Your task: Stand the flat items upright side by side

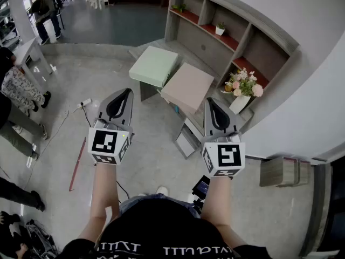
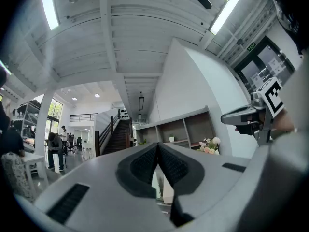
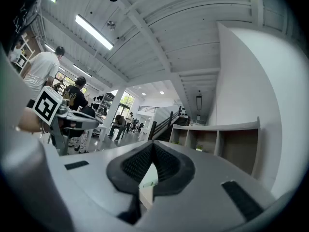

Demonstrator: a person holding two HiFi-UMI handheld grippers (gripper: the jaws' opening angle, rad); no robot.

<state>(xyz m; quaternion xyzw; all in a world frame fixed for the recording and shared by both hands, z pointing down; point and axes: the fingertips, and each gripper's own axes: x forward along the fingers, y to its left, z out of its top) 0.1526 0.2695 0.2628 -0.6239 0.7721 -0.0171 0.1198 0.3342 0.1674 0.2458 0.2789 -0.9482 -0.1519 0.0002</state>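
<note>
Grippers first. The left hand-held gripper point(image 1: 125, 95) has its jaws pressed fully together with nothing between them. The right hand-held gripper point(image 1: 211, 102) is likewise closed and empty. Both hang in the air on the near side of the pink tabletop point(image 1: 187, 85), well apart from it. By my judgement the task has not begun.

Candidate flat items point(image 1: 186, 139): pale panels lie low at the near foot of the pink tabletop, partly behind the right hand-held gripper. Their identity cannot be confirmed. A green tabletop point(image 1: 154, 65) adjoins the pink tabletop on its far left. Beyond the pink tabletop stand a vase of flowers point(image 1: 243, 83) and a shelf unit point(image 1: 226, 36).

Recommended practice:
- Open the jaws before closing in.
- Take each item by a free edge and tip it onto a long edge.
- Brace the first with one hand-held gripper while the other sets the next just beside it, faces parallel.
- Release slowly, because thin items are likely to topple.
</note>
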